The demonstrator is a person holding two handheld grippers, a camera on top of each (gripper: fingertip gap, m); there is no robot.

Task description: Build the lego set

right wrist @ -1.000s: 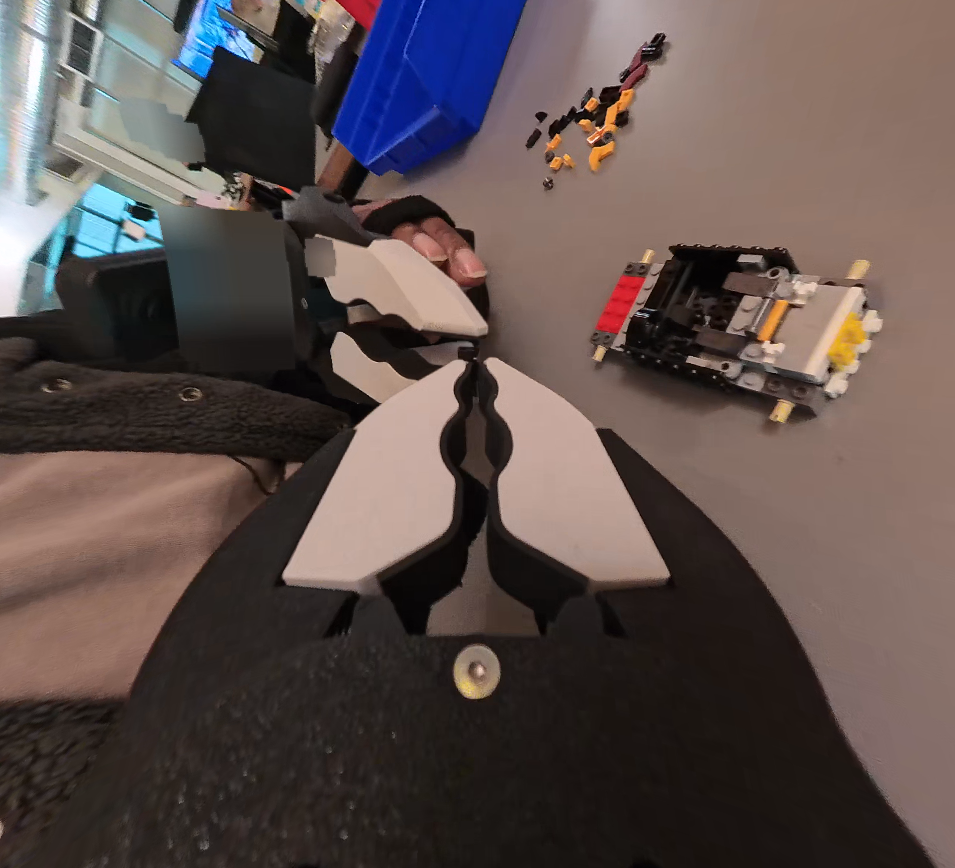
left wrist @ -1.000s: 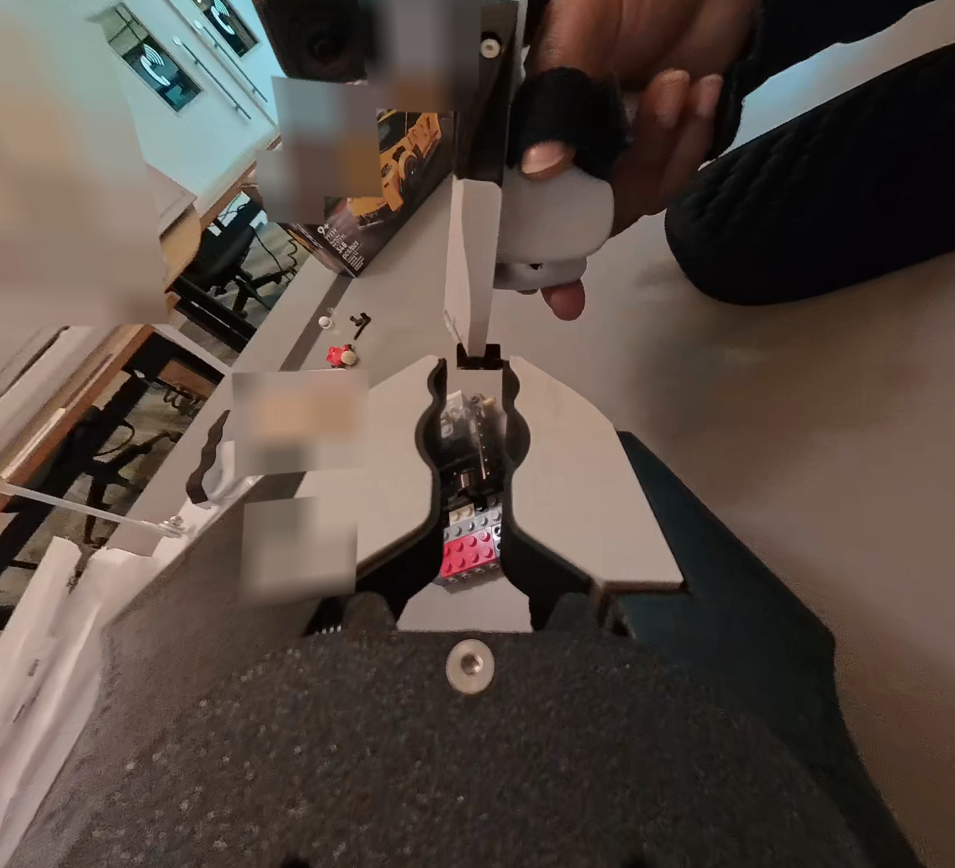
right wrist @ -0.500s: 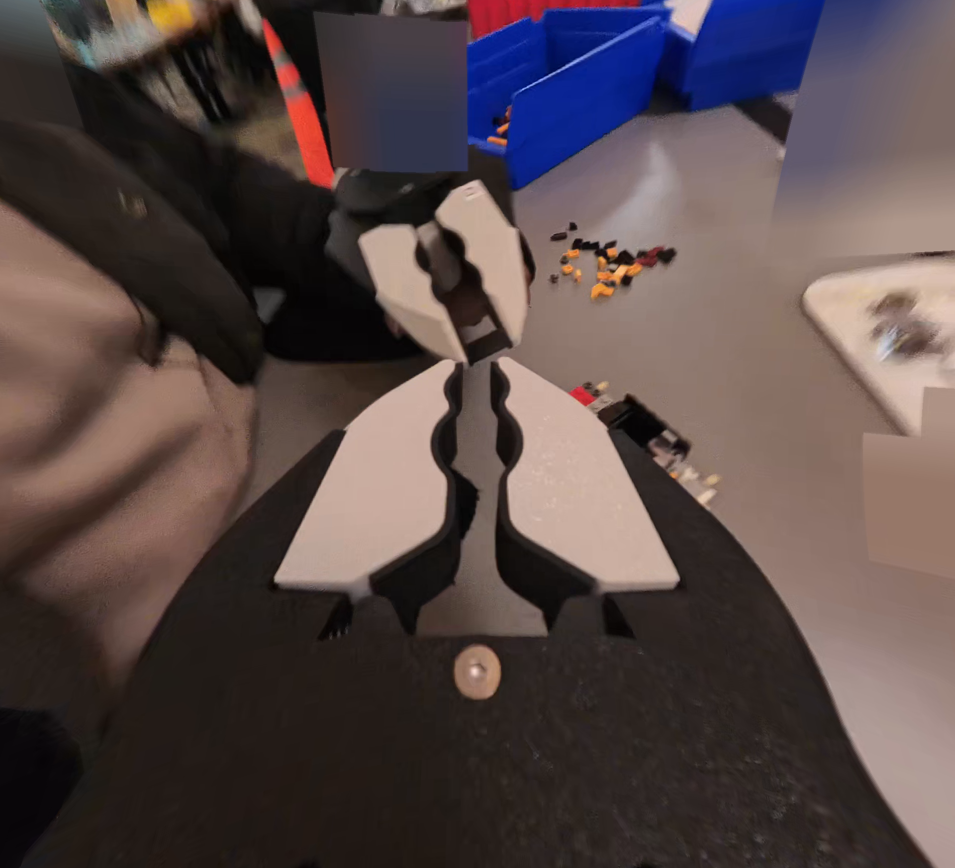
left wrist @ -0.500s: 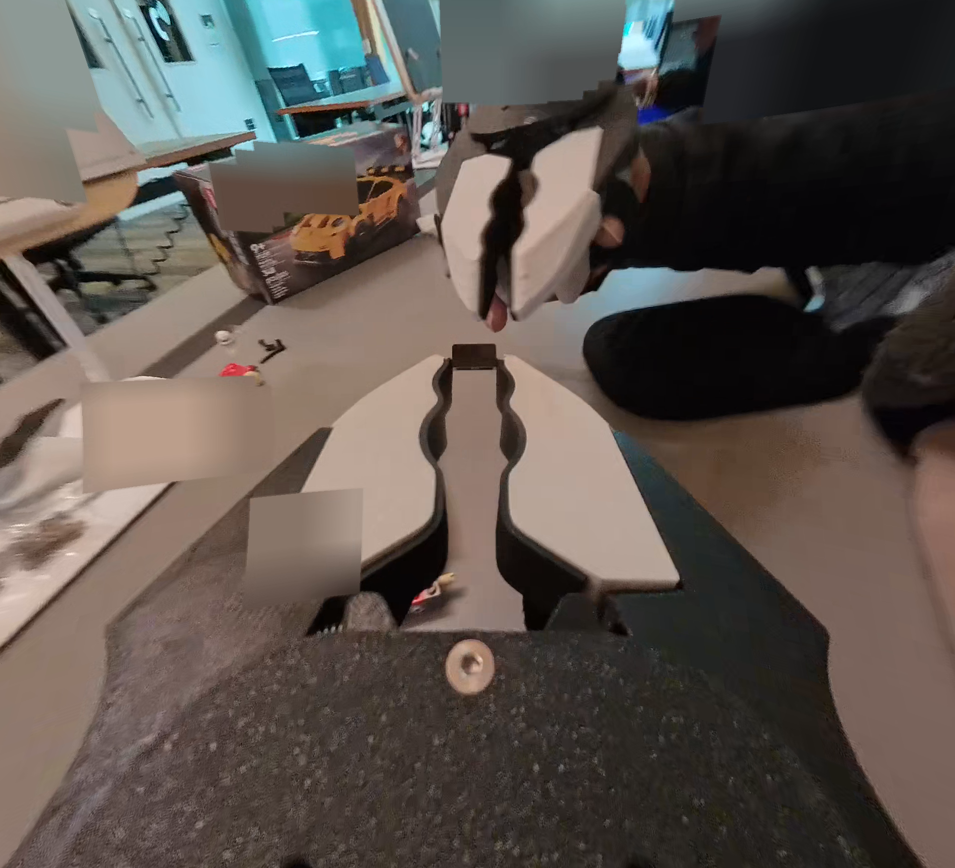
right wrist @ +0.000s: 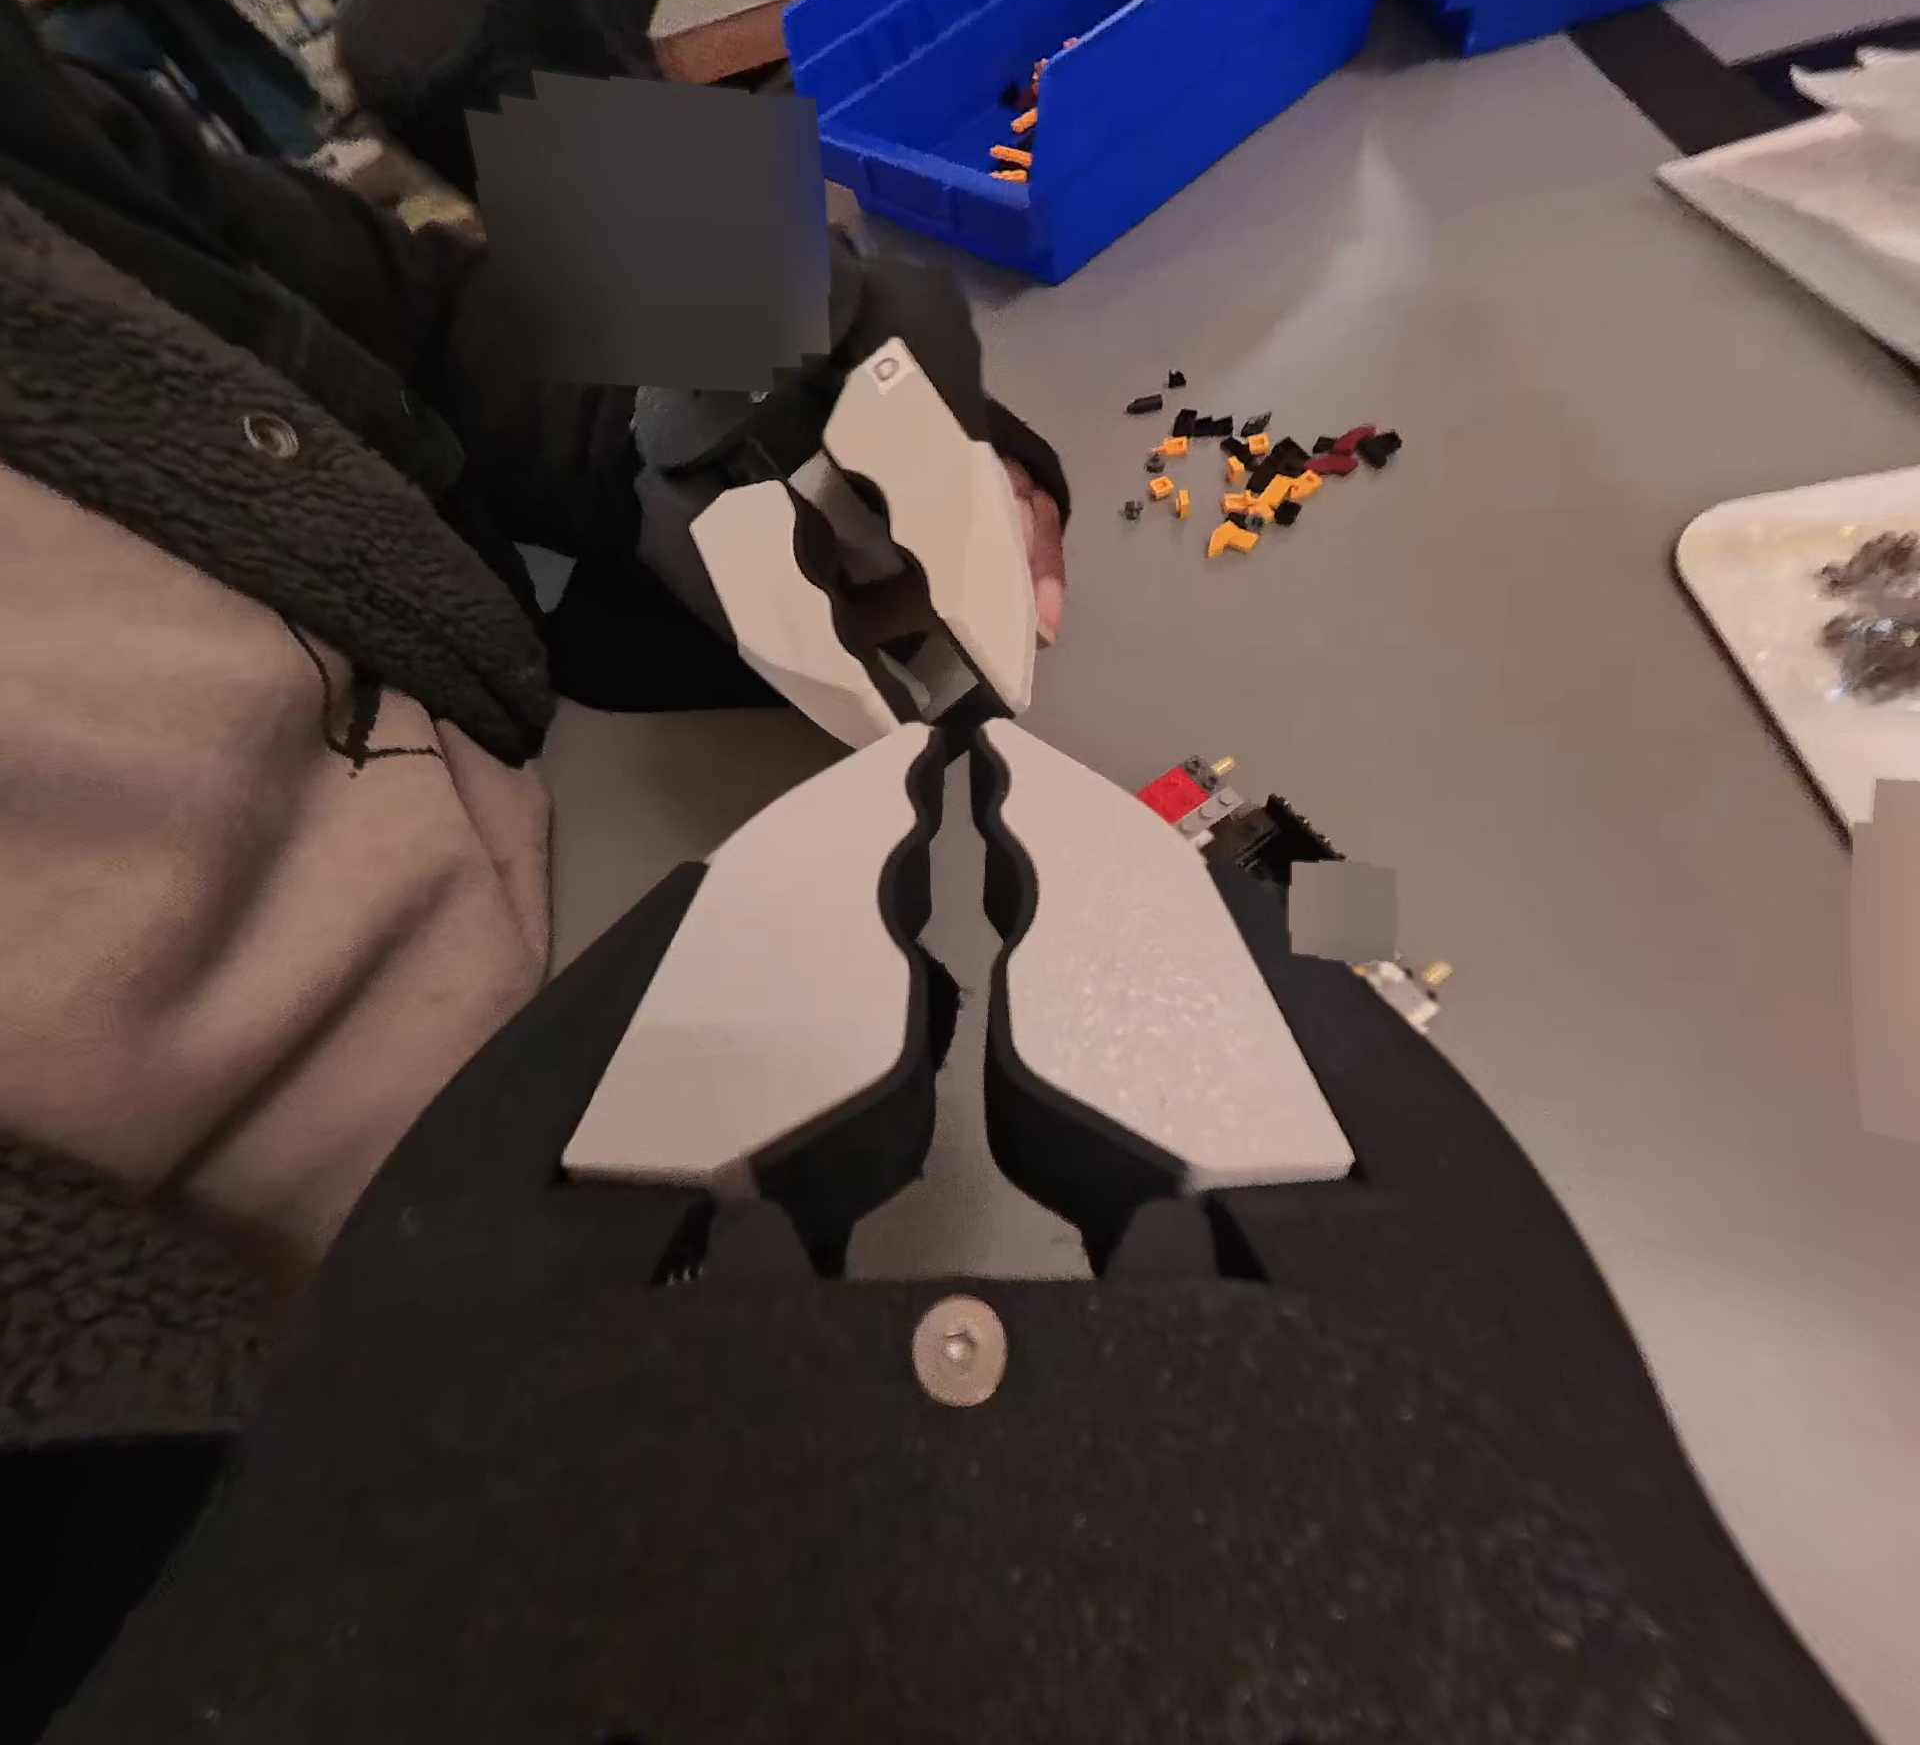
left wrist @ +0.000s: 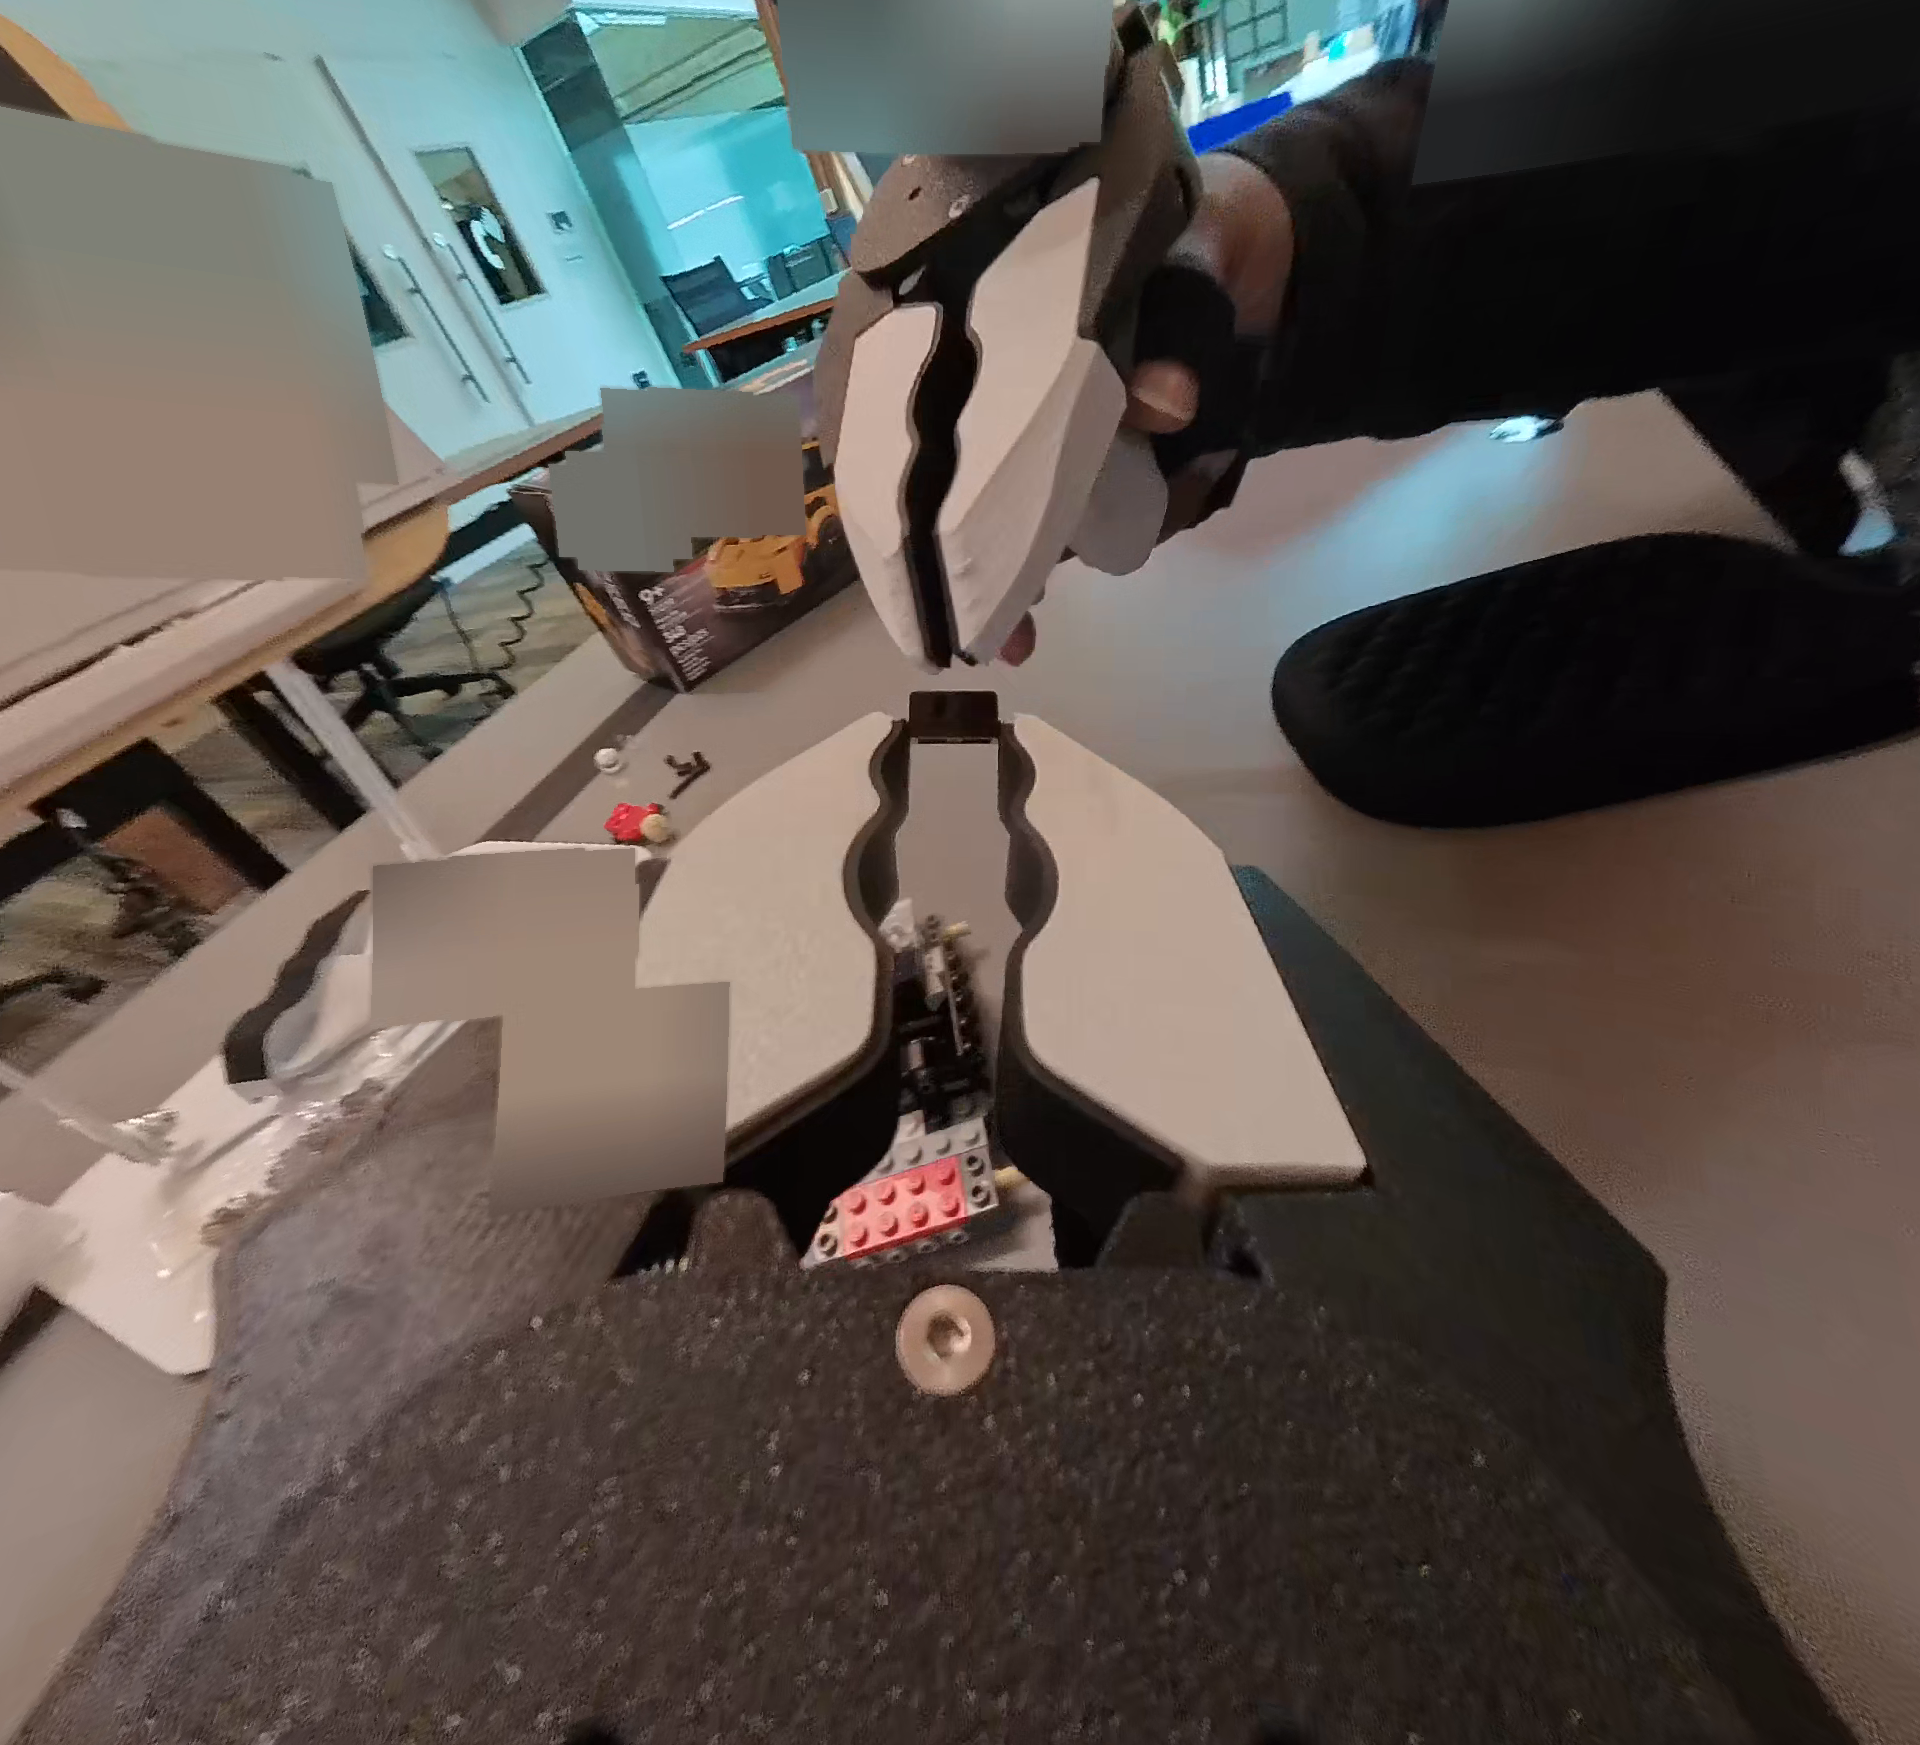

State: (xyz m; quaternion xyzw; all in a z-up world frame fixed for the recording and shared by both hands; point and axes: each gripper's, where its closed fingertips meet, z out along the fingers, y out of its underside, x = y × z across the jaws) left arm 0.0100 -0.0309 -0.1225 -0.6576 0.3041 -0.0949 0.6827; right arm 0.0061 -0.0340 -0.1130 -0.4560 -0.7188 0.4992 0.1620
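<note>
Small black piece [left wrist: 952, 719] pinched at the tips of the left gripper [left wrist: 952, 734], offered up to the right gripper [left wrist: 940, 646] — jaws there nearly closed, empty, tip to tip. Half-built car [left wrist: 920, 1145] waiting on the table [left wrist: 1507, 968] below — seemingly a handover.

Blue bins [right wrist: 1091, 126], black quilted case [left wrist: 1600, 667], grey table [right wrist: 1455, 656].

My left gripper [left wrist: 953, 727] pinches a small black piece [left wrist: 953, 719] at the fingertips. My right gripper [right wrist: 954, 739] is tip to tip with it, jaws nearly together; nothing visible between them. Both are raised, hand-held.
</note>
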